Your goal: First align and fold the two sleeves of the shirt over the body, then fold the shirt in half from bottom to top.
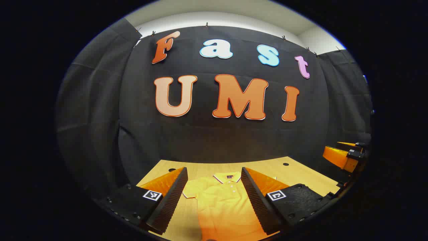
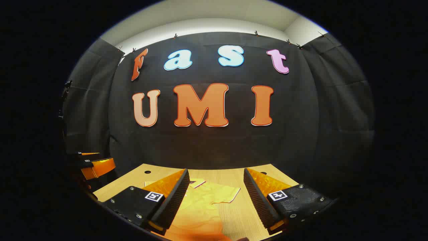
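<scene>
In the left gripper view, a yellow shirt is seen laid flat on the wooden bench, collar away from the camera. The left gripper is held above it, fingers wide apart, empty.

In the right gripper view, the right gripper is likewise spread and empty; one sleeve is spread flat beside the shirt's body. The fabric is judged soft, light and limp; sleeve hems are best pinched.

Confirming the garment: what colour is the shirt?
Yellow shirt, pale collar with dark edging; clearest in left gripper view.

yellow polo shirt — flat on wooden table, collar far, sleeves unfolded
</scene>
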The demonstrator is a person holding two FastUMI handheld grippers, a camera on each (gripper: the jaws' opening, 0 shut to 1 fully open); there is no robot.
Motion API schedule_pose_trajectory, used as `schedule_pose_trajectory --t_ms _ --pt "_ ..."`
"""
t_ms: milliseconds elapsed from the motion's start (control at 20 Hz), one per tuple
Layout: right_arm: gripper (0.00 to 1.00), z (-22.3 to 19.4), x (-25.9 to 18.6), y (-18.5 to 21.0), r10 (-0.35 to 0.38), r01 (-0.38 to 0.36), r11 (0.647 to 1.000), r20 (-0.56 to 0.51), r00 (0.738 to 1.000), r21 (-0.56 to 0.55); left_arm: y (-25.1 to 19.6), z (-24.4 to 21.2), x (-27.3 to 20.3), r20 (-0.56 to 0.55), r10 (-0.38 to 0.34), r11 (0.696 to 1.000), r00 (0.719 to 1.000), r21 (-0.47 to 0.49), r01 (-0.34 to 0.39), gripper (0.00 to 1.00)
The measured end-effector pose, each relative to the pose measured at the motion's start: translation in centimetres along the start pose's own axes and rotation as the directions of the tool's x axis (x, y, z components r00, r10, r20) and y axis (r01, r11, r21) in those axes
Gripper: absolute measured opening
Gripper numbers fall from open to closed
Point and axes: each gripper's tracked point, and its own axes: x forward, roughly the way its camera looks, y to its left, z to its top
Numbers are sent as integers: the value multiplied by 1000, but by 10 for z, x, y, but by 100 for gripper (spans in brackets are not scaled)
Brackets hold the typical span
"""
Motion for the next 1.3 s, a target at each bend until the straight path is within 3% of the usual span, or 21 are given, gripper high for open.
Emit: schedule_pose_trajectory --t_ms 500,900,1300 --pt "98 3 44 2 103 -103 995 -12 995 20 -29 17 28 31 24 1000 999 7 -24 98" --pt "98 -15 56 5 131 -130 991 -51 990 23 -28 9 32 13 47 999 999 24 -47 98" --pt "98 -5 85 18 143 -141 990 -90 986 26 -12 21 61 -4 56 997 998 -57 -56 97"
